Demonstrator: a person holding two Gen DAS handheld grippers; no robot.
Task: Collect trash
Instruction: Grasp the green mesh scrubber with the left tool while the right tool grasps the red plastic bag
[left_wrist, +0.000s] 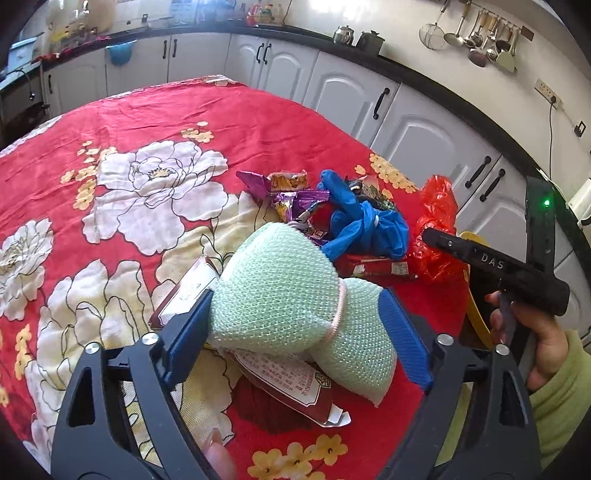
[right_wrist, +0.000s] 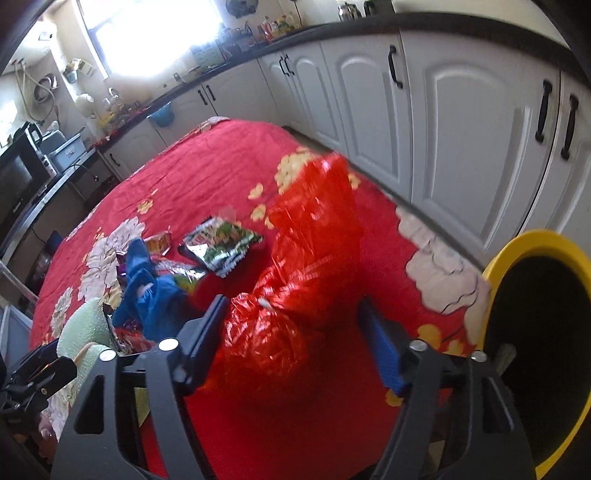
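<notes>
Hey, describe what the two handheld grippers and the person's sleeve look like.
Both grippers, left gripper and right gripper, have black angular frames with cut-out openings, silver round bolts and blue ribbed fingers. Seen from the left wrist camera, the right tool's black handle reads "DAS", with a green light above it. The person wears a light green sleeve.

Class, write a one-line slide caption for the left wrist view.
Left gripper jaws around a green sponge on a red flowered cloth.

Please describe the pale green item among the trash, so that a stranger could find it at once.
On the red flowered tablecloth, look between the left gripper fingers. The pale green mesh scrubber, pinched by a pink band, lies there; the neighbours are glossy wrappers and plastic bags.
</notes>
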